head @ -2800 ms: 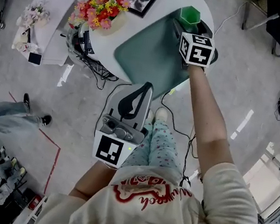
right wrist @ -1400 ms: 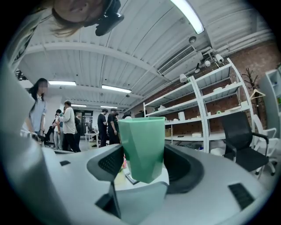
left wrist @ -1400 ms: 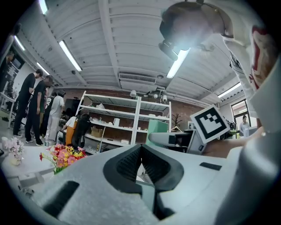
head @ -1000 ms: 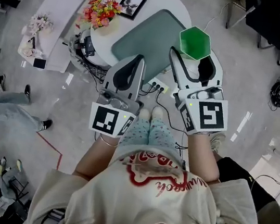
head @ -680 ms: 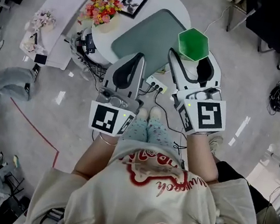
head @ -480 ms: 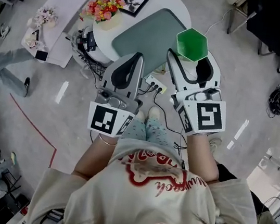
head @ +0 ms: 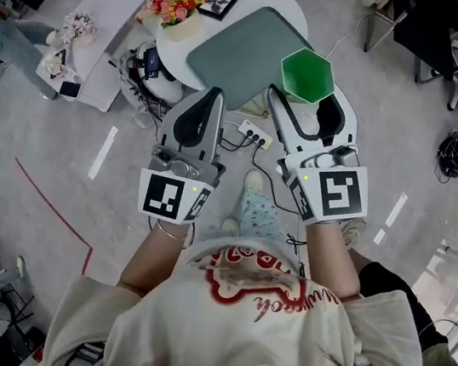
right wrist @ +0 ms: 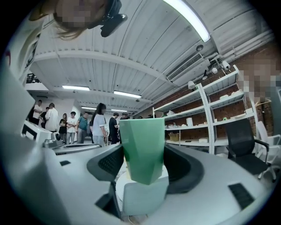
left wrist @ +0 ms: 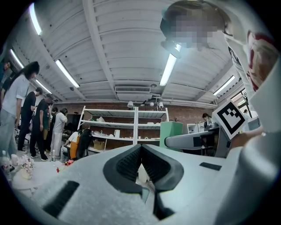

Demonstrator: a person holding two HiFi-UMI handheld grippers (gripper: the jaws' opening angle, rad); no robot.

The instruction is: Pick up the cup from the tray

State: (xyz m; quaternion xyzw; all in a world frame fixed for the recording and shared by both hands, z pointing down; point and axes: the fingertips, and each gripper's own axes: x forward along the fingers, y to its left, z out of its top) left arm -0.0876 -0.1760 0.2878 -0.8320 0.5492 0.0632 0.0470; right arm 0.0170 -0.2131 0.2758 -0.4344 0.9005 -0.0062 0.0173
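Cup (right wrist: 142,145) sits clamped in wide-set jaws of the right gripper (right wrist: 145,163).

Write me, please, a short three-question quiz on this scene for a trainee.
1. True or false: the cup stands on the tray.
2. What holds the cup? A. the right gripper; B. a bare hand; C. nothing.
3. Fill in: the left gripper has its jaws ____, with nothing between them.

Key: 1 false, it is held in the air, off the tray; 2 A; 3 shut.
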